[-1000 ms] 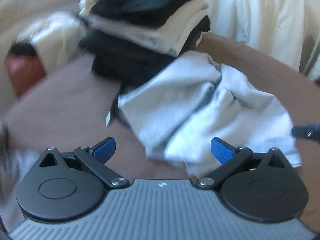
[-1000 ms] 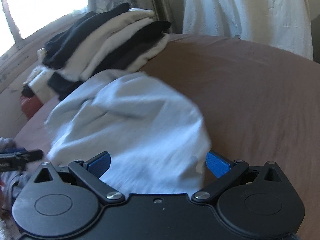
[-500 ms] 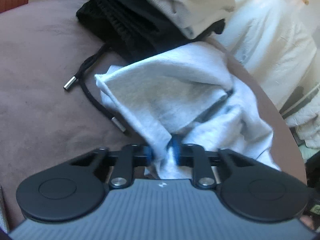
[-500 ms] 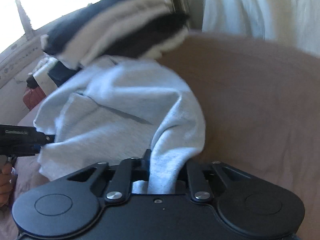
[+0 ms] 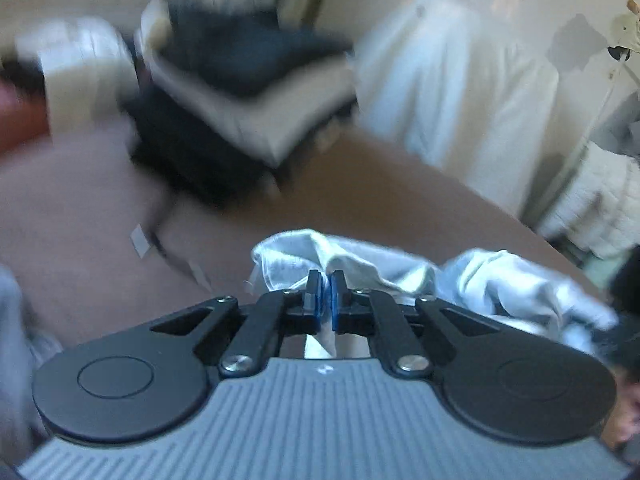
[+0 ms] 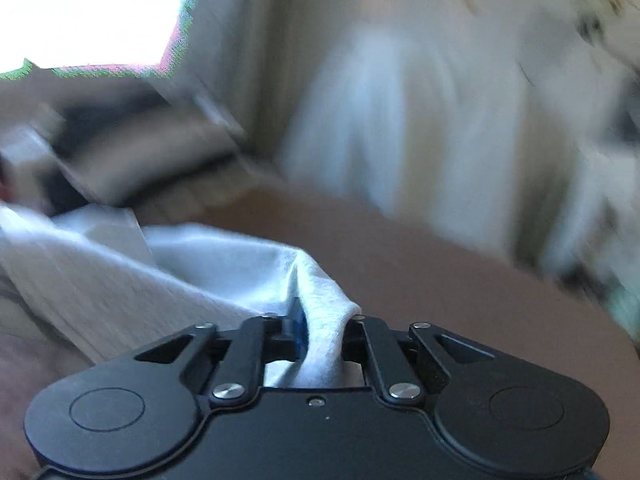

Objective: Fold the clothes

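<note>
A light grey garment (image 5: 500, 280) hangs bunched between my two grippers above the brown table (image 5: 400, 192). My left gripper (image 5: 326, 292) is shut on one edge of it; cloth bulges above the blue pads. In the right wrist view the same grey garment (image 6: 180, 272) spreads to the left, and my right gripper (image 6: 324, 328) is shut on a thick fold of it. Both views are blurred by motion.
A stack of folded black and cream clothes (image 5: 240, 92) sits at the table's far left, also in the right wrist view (image 6: 132, 152). A white cloth-covered shape (image 5: 452, 88) stands behind the table. A drawstring tip (image 5: 140, 236) lies on the table.
Both grippers went from open to shut on the grey garment, then lifted it and pulled it back off the table, away from the folded stack.
</note>
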Demonstrator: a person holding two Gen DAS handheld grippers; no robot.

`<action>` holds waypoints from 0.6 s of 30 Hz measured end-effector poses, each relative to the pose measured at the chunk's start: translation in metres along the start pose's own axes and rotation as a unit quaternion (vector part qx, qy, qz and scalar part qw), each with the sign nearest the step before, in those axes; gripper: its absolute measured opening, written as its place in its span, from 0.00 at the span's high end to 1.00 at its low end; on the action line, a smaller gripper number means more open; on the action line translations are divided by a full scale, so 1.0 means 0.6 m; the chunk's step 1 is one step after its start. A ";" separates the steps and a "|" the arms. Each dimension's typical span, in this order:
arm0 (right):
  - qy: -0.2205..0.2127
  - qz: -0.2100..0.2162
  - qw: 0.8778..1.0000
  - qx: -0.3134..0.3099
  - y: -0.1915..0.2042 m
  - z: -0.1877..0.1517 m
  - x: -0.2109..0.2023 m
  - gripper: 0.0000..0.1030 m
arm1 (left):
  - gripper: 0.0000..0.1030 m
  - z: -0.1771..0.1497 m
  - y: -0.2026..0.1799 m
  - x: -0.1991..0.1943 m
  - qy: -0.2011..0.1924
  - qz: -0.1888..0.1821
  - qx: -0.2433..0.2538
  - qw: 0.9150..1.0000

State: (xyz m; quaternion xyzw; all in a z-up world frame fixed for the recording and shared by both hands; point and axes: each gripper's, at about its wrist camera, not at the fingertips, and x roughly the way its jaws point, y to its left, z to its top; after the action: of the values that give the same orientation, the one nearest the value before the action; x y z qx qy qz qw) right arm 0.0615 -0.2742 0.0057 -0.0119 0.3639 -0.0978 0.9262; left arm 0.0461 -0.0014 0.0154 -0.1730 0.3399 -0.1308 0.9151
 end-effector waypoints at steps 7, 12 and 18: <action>0.051 -0.016 0.993 0.106 -0.032 -0.100 -0.029 0.50 | 0.96 -0.046 0.085 0.049 0.053 0.005 -0.065 0.996; -0.003 0.018 1.000 0.020 0.014 -0.093 -0.084 0.33 | 0.96 -0.056 0.082 0.054 0.041 0.036 -0.042 0.998; -0.056 0.097 0.994 0.011 0.070 -0.061 -0.115 0.16 | 0.94 -0.064 0.062 0.035 0.032 -0.012 -0.043 0.998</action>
State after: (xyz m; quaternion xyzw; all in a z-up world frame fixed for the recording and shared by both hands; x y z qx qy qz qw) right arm -0.0057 -0.2184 0.0212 0.0285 0.3099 -0.0108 0.9503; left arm 0.0404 0.0161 -0.0389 -0.2122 0.3721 -0.1328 0.8938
